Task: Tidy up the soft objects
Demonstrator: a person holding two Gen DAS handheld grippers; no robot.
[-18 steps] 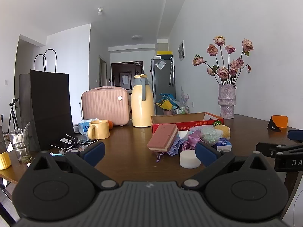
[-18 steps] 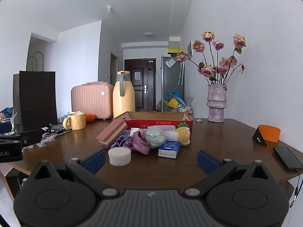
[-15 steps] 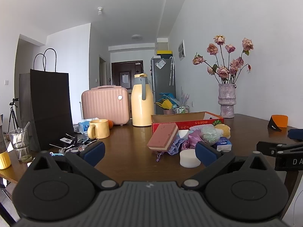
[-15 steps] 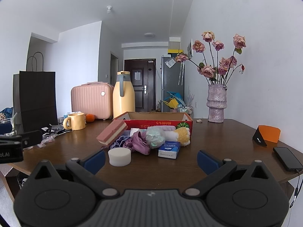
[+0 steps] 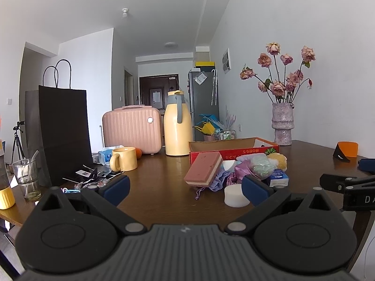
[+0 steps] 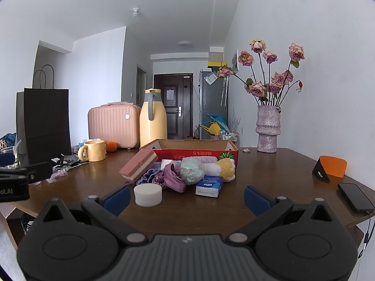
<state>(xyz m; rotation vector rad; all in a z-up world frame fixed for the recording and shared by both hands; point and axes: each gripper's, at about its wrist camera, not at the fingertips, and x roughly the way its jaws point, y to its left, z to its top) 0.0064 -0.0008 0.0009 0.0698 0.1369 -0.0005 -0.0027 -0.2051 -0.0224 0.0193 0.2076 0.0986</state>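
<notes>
A pile of soft things lies on the brown table in front of a red cardboard box (image 6: 194, 151) (image 5: 234, 149): a pink and cream sponge (image 6: 138, 167) (image 5: 203, 172), a white round sponge (image 6: 147, 194) (image 5: 234, 196), purple cloth (image 6: 171, 180), a pale green mesh ball (image 6: 192, 169), a yellow knitted piece (image 6: 226, 169) and a blue tissue pack (image 6: 209, 185). My left gripper (image 5: 185, 188) is open and empty, short of the pile. My right gripper (image 6: 186, 197) is open and empty, just before the white sponge.
A yellow mug (image 6: 93, 150), an orange (image 6: 110, 146), a pink case (image 6: 112, 125), a yellow flask (image 6: 152, 119) and a black paper bag (image 6: 43, 124) stand at the left. A flower vase (image 6: 268, 130), an orange card (image 6: 332, 167) and a phone (image 6: 355, 197) are at the right.
</notes>
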